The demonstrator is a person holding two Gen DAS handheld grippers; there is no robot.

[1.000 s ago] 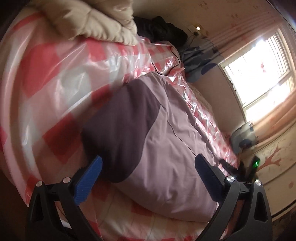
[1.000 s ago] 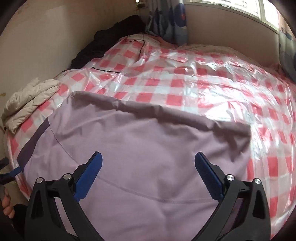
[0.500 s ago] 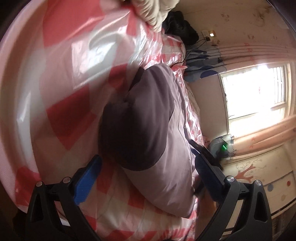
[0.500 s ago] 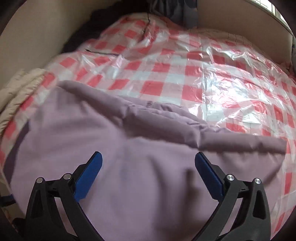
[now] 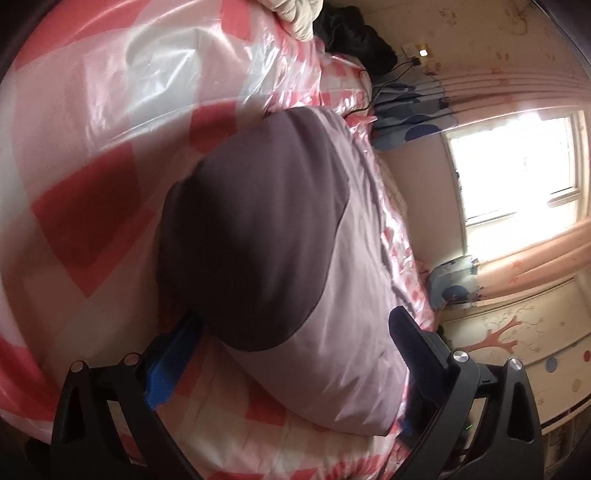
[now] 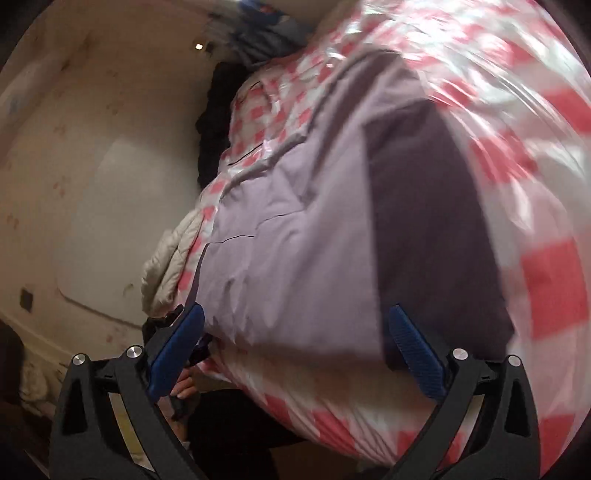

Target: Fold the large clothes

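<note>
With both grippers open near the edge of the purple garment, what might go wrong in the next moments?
1. The checked plastic sheet looks glossy and loose, so the left gripper, open at the edge of the purple garment, may pinch sheet together with cloth.
2. The garment lies near the bed's edge; a pull could slide it off.
3. The right gripper is open and its view is blurred, suggesting fast motion; it may grab only one layer.

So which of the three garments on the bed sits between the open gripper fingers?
The lilac garment with the dark purple panel, lying at the near bed edge. The cream padded one and the black one lie farther back.
</note>
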